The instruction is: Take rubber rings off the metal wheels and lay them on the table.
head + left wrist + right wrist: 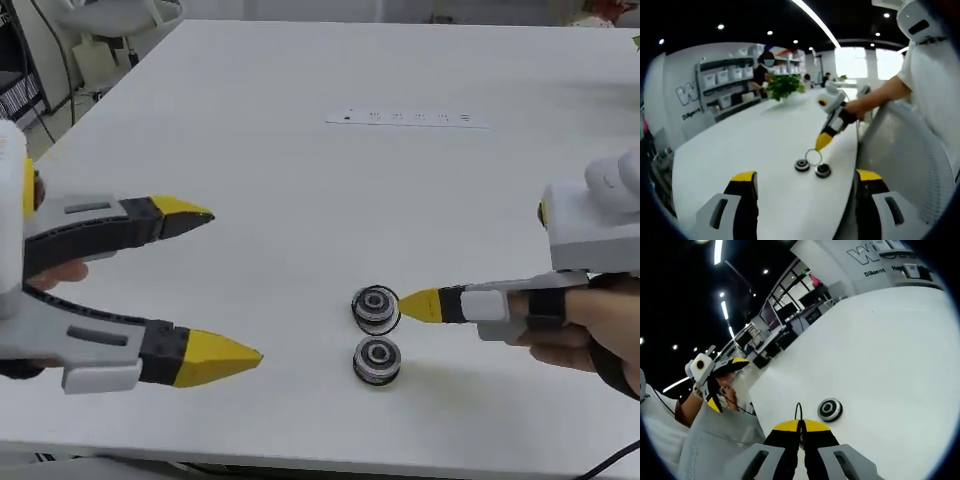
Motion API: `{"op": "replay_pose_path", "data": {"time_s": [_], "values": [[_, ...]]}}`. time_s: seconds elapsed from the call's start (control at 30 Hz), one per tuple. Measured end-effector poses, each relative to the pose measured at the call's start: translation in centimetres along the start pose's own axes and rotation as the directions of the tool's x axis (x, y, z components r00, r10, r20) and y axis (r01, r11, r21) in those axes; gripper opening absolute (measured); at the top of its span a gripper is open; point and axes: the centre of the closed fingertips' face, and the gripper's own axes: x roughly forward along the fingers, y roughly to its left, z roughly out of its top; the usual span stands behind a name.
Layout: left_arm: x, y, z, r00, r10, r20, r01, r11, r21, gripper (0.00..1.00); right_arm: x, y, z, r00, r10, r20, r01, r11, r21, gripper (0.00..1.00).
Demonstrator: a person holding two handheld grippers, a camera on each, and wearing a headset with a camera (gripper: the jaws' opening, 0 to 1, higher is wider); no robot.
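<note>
- Progress: the task is at its opening stage. No ring lies flat on the table (pixel 300 200) yet.
- Your right gripper (pixel 412 305) sits at the far wheel (pixel 376 308), its fingers (pixel 787 429) pressed together on one rubber ring (pixel 807 158).
- In the left gripper view, that ring stands up as a thin loop just beside the far wheel. You cannot tell from these views whether its lower edge is clear of the wheel.
- The near wheel (pixel 377 360) sits just beside the far one and is untouched. Its dark rim suggests the ring is in place, though the detail is too small to confirm.
- Your left gripper (pixel 235 284) hovers well apart from both wheels, its fingers (pixel 205 352) spread wide and holding nothing.
- Outstanding, by my judgement: free the pinched ring, lay it on the table, then strip the near wheel likewise.
- Count: two metal wheels, one rubber ring seen as a loop and none laid down. There are two grippers, and one socket strip (pixel 410 118) is set into the table farther back.
</note>
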Motion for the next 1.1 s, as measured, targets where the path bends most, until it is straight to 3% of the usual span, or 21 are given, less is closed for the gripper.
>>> {"op": "replay_pose_path", "data": {"time_s": [0.3, 0.47, 0.67, 1.1], "values": [[-1.2, 0.4, -2.6, 0.9973, 0.074, -0.004, -0.074, 0.993, -0.088, 0.83, 0.4, 0.7, 0.5, 0.9999, 0.010, 0.013, -0.010, 1.000, -0.010, 0.00], [-0.8, -0.3, -3.5, 0.9982, 0.059, -0.010, -0.059, 0.991, -0.121, 0.85, 0.8, 1.4, 1.0, 0.9996, 0.017, 0.024, -0.017, 1.000, -0.015, 0.00], [-0.7, -0.4, -3.7, 0.9984, 0.055, -0.011, -0.056, 0.988, -0.141, 0.88, 1.6, 2.9, 1.4, 0.9980, 0.051, 0.038, -0.051, 0.999, -0.011, 0.00], [-0.5, -0.9, -4.1, 0.9991, 0.036, -0.023, -0.039, 0.987, -0.153, 0.87, 4.3, 4.9, -0.6, 0.9924, 0.057, -0.109, -0.071, 0.989, -0.128, 0.00]]}}
